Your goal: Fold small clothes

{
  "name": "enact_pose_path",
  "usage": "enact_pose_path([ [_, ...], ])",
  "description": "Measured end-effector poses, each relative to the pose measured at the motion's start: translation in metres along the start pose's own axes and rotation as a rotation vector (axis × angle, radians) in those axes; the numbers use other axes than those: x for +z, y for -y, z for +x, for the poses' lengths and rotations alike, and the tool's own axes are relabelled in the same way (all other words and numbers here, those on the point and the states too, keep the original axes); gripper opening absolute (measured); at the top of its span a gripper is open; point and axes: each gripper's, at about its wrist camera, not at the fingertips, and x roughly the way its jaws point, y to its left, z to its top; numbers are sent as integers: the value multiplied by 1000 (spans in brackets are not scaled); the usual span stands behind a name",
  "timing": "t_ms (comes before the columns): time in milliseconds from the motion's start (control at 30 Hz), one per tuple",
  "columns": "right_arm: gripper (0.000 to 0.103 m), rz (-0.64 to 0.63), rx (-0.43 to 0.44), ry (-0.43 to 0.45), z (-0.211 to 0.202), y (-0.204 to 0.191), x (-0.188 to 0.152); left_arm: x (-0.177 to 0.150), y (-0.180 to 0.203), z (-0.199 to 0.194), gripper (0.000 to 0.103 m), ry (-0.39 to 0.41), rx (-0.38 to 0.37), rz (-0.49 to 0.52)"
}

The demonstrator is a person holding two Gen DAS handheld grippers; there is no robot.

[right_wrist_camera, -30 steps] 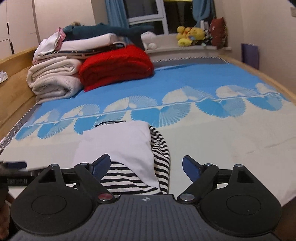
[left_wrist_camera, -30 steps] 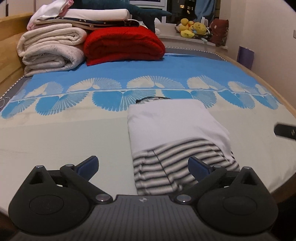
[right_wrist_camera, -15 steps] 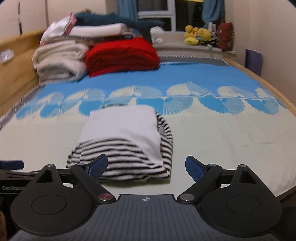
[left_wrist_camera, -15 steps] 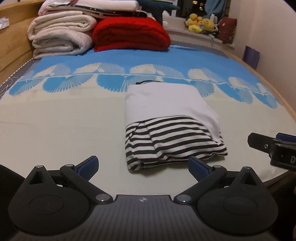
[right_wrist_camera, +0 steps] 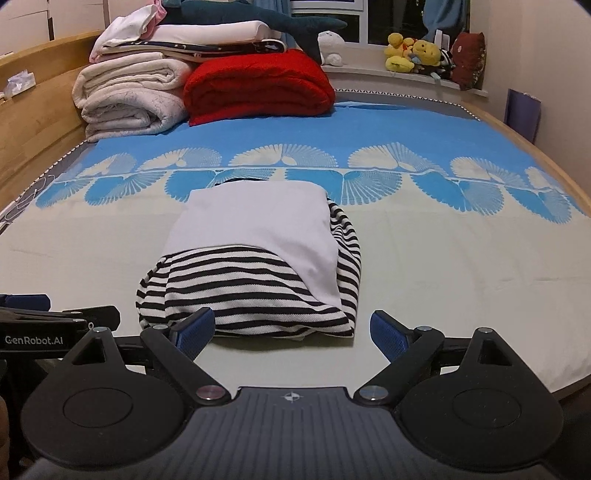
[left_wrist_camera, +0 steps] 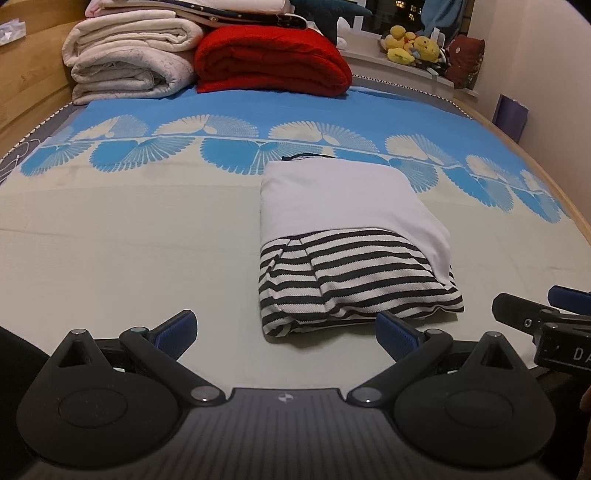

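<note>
A wide bed [right_wrist_camera: 424,266] with a cream and blue fan-patterned cover fills the room, its wooden frame [right_wrist_camera: 40,147] running toward ten o'clock. At twelve o'clock a dark window [right_wrist_camera: 391,18] with blue curtains [right_wrist_camera: 443,14] sits above a white sill [right_wrist_camera: 402,75]; a pale wall [right_wrist_camera: 554,62] rises at two o'clock.

A black-and-white striped garment [left_wrist_camera: 354,280] lay folded into a compact bundle on the bed [left_wrist_camera: 129,251], with a white panel [left_wrist_camera: 340,195] covering its far half, striped layers bunched at the near edge

Open bedspread [left_wrist_camera: 129,240] all around folded garment [left_wrist_camera: 343,236]; blanket stack [right_wrist_camera: 207,88] far behind.
</note>
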Motion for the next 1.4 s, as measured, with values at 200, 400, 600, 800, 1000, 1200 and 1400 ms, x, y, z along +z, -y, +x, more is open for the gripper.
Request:
enact_pose_path([
  [200, 91, 14, -3, -3, 0, 5, -1, 1, 2, 2, 103, 5, -5, -7],
  [400, 91, 11, 4, -2, -1, 3, 0, 1, 5, 2, 103, 9, -6, 4],
  [600, 91, 6, 5, -4, -1, 2, -1, 1, 5, 2, 103, 10, -8, 0],
  [800, 91, 7, 4, -6, -1, 2, -1, 0, 6, 2, 103, 11, -7, 2],
  [1000, 91, 2, 7, -10, 0, 3, -1, 1, 6, 2, 103, 13, -9, 7],
  [1200, 91, 1, 8, -10, 0, 3, -1, 0, 7, 2, 103, 15, -10, 7],
  [1400, 91, 1, 8, -10, 0, 3, -1, 0, 7, 1, 103, 17, -11, 8],
])
